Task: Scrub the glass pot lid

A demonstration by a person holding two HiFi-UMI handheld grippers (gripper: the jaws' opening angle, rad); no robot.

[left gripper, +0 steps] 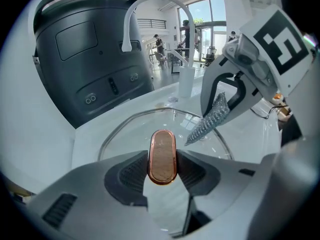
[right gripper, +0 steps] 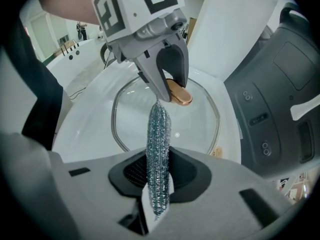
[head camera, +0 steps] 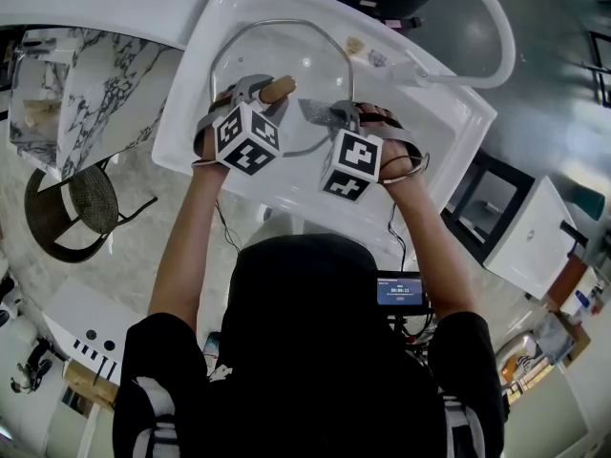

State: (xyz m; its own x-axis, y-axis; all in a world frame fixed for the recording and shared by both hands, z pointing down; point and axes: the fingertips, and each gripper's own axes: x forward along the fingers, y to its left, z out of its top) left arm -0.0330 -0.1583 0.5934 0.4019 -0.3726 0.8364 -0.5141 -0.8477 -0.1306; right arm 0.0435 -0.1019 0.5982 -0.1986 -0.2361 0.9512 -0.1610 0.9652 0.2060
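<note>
A round glass pot lid (head camera: 286, 65) with a metal rim lies in the white sink (head camera: 434, 136). Its copper-rimmed wooden knob (left gripper: 162, 156) is clamped between the pads of my left gripper (left gripper: 162, 170), which holds the lid by it. My right gripper (right gripper: 158, 181) is shut on a silvery metal scouring cloth (right gripper: 158, 149) that stands out past the jaws as a narrow strip. In the head view the cloth (head camera: 320, 113) hangs over the lid's right part, just beside the knob (head camera: 278, 90). Whether the cloth touches the glass I cannot tell.
A white gooseneck tap (head camera: 496, 36) arches over the sink's far right corner. A big dark appliance (left gripper: 90, 59) stands behind the sink. Left of the sink is a marbled counter (head camera: 105, 89), with a round dark stool (head camera: 81, 208) on the floor below.
</note>
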